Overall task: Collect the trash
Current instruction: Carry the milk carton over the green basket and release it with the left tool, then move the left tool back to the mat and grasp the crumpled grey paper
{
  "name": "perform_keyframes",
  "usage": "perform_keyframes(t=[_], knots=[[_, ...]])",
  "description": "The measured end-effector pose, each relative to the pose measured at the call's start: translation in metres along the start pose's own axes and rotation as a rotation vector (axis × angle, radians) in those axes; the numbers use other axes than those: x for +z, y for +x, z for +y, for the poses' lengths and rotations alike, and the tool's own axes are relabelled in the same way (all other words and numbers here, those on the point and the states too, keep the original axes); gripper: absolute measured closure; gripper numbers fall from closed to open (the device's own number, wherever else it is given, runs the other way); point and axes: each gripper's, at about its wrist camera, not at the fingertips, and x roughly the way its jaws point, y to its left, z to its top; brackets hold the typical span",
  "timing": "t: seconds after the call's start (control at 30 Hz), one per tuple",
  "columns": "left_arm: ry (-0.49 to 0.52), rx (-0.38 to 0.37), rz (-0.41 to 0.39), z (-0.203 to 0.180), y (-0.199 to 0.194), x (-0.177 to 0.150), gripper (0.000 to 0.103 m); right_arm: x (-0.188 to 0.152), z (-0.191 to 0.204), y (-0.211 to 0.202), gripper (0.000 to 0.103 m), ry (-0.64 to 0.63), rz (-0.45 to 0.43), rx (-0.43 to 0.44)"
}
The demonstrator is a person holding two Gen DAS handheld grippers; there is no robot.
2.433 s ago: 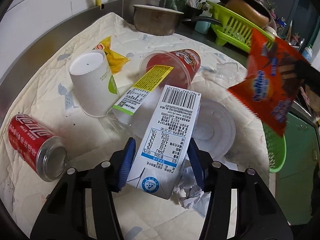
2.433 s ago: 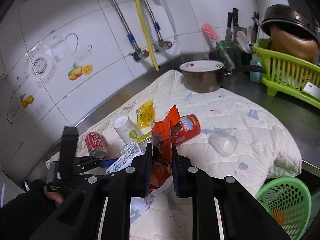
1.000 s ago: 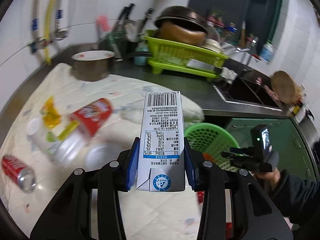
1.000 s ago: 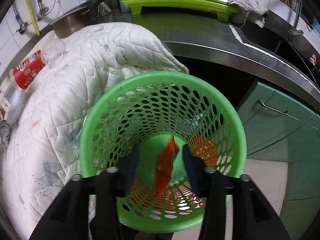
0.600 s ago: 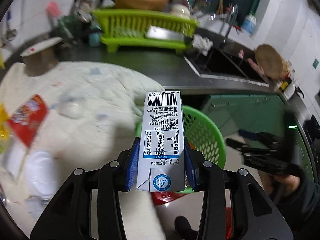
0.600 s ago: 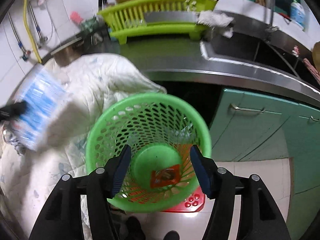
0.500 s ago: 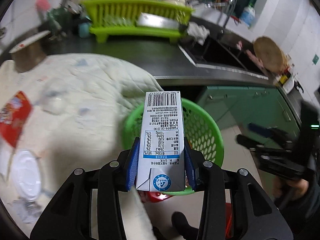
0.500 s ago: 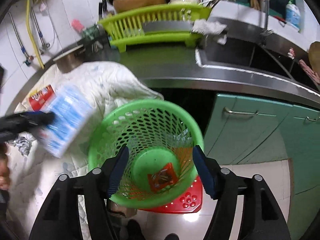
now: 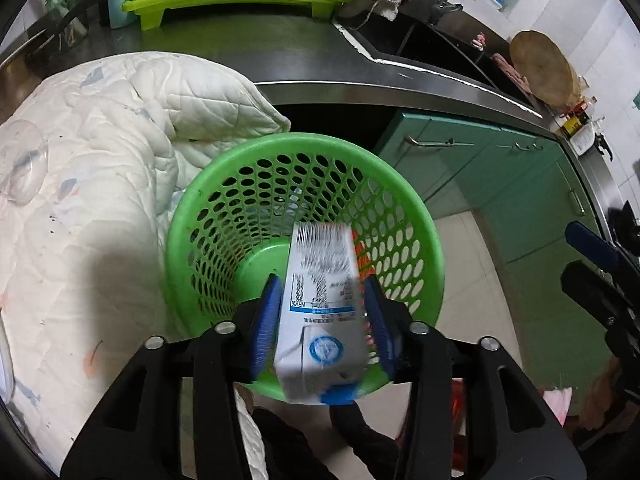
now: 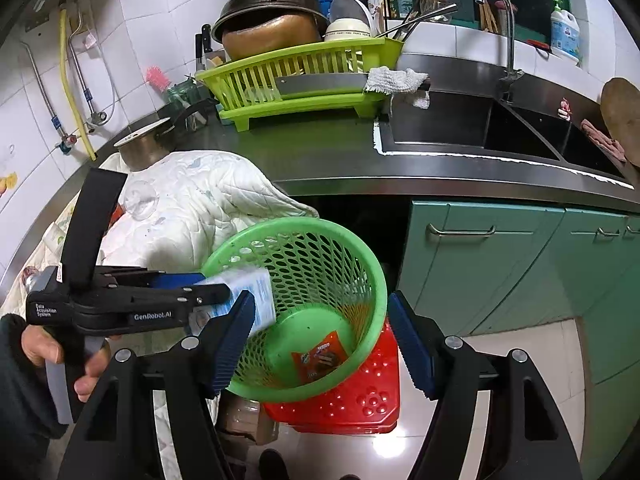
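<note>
Milk carton (image 9: 320,304) sits blurred between left gripper (image 9: 322,320) pads over the green basket (image 9: 420,248); grip contact unclear. Right gripper (image 10: 322,344) wide open, empty. Orange wrapper (image 10: 320,356) on basket floor.

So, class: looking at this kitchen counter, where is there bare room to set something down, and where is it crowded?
Free: the steel counter between the green dish rack, the sink and the white quilt. Crowded: the rack, piled with pans and bowls. The green basket mouth is occupied by the left claw with the milk carton.
</note>
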Motion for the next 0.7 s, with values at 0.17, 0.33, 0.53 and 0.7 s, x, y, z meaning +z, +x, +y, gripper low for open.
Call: perform_keyframes(t=[0.17,0.33,0.53,0.7], knots=[[-0.015,0.003,-0.025,0.004,-0.010,-0.001,0.046,0.004,0.004,0.000,0.037,-0.009,-0.008,0.005],[-0.030,0.017,-0.072,0.015,-0.038,-0.006,0.046,0.010,0.014,-0.002,0.035,-0.025,-0.024,0.025],[-0.079,0.056,-0.145,0.040,-0.083,-0.018,0.046,0.020,0.033,-0.004,0.032,-0.063,-0.040,0.056],[-0.135,0.123,-0.211,0.068,-0.124,-0.037,0.046,0.028,0.056,-0.001,0.028,-0.105,-0.046,0.097]])
